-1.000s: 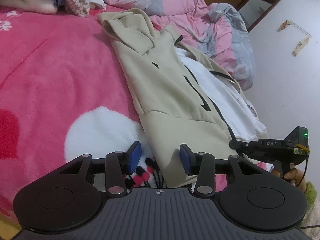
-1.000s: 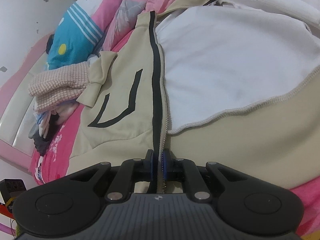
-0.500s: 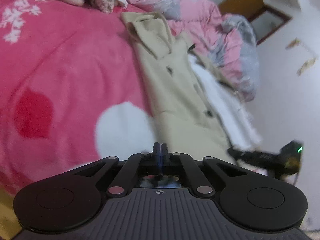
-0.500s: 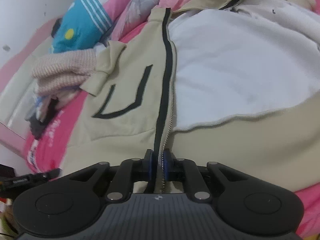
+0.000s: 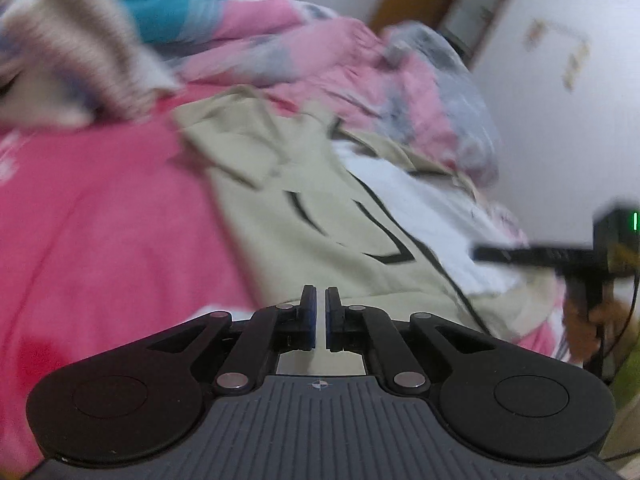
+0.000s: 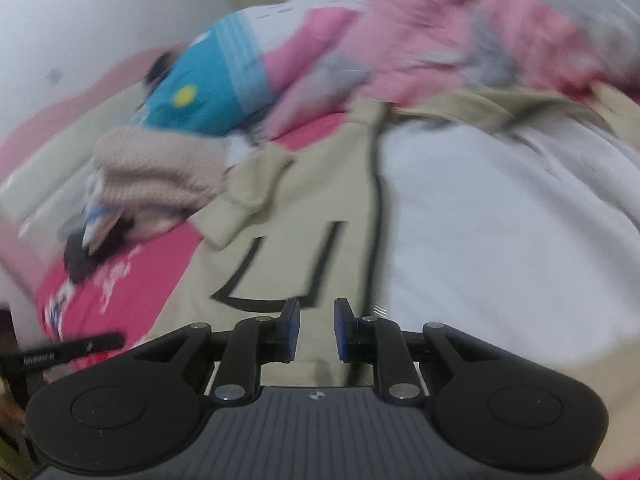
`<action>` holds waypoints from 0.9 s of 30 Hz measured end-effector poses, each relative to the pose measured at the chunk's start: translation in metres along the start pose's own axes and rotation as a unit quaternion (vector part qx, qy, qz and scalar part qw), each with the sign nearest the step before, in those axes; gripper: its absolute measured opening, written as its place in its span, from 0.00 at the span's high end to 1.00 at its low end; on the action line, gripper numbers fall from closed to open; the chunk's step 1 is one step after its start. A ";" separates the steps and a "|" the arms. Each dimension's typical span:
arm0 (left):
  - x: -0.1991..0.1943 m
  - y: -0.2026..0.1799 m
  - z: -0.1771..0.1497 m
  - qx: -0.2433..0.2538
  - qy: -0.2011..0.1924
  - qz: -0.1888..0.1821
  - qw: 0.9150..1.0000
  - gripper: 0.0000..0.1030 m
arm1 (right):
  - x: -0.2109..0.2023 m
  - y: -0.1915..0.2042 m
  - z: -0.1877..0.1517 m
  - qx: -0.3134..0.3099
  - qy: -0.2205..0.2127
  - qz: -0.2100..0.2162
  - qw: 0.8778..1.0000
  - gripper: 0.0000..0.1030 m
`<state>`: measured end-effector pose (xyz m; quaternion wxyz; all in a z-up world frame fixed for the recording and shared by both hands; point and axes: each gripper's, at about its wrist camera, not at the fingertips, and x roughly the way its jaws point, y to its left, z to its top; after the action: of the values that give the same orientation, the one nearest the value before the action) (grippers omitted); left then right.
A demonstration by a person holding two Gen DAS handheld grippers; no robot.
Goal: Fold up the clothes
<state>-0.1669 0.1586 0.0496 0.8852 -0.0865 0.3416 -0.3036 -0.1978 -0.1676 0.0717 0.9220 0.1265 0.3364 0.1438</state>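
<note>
**A:** Start on the left. What does my left gripper (image 5: pixel 321 312) look like?

**B:** From here I see its jaws drawn almost together, only a thin slit between the blue pads (image 5: pixel 310 320). Pale fabric shows through the slit, but the picture is too blurred for me to tell whether the hem is pinched or just lies behind. I'd call it clenched.

**A:** And what's under it?

**B:** The beige jacket (image 5: pixel 320 216), spread on the pink blanket (image 5: pixel 100 240). It's a soft, matte knit with thin black angular lines on the front panel and a black strip running along the zip edge. It lies open, so the white fleecy lining (image 5: pixel 424 200) shows to the right of that strip. A folded sleeve sits at the far end.

**A:** Now my right gripper (image 6: pixel 317 330).

**B:** Its jaws are opening, with a clear gap between the pads. Beige cloth lies beneath the gap; the pads press on nothing, so it's released. The zip edge (image 6: pixel 376 216) runs just right of the right finger.

**A:** Anything else around?

**B:** A nubbly, beige-pink knitted bundle (image 6: pixel 160 172) at the left, touching the jacket's cuff, a teal pillow (image 6: pixel 204 100) behind it, and a rumpled pink-and-grey quilt (image 6: pixel 460 40) beyond the jacket.
</note>
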 end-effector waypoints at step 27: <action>0.087 0.032 0.019 0.067 0.023 0.048 0.996 0.62 | 0.164 -0.011 0.078 -0.162 0.065 -0.093 0.980 0.83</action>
<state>-0.0882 0.1309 0.0041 0.8945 -0.0039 0.3444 -0.2851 -0.0250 -0.1309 0.0303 0.9160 -0.0658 0.3778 0.1177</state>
